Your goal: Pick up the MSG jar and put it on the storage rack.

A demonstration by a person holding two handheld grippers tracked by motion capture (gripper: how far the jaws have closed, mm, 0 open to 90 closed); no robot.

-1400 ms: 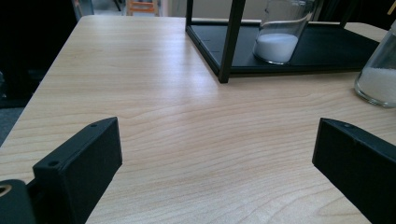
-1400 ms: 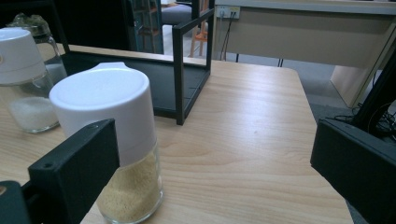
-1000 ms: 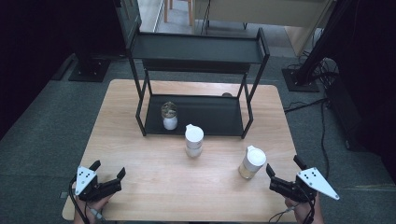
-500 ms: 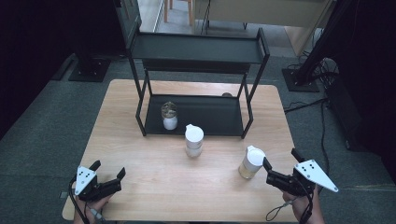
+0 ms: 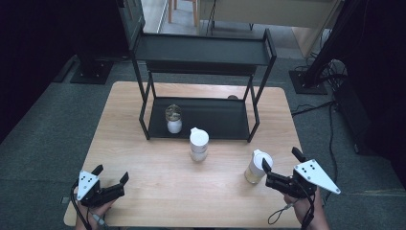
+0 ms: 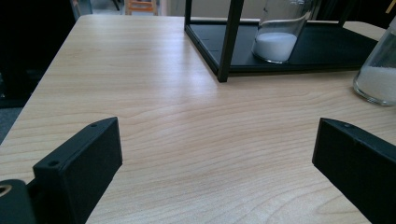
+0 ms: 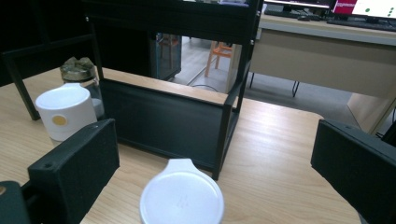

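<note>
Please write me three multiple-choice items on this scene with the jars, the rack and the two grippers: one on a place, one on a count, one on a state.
1. Where does the jar with the crumpled top stand?
A. on the black rack's bottom shelf
B. on the rack's top shelf
C. on the floor

2. How many white-lidded jars stand on the wooden table in front of the rack?
A. none
B. two
C. four

3. How are the jaws of the right gripper next to the near jar?
A. shut on its lid
B. open, holding nothing
C. shut on the rack's leg

Answers: 1 A, the high view shows it on the low shelf at the left. 2 B, the middle jar and the near jar by the right gripper. 3 B, the right gripper view shows its jaws wide apart above the lid.
</note>
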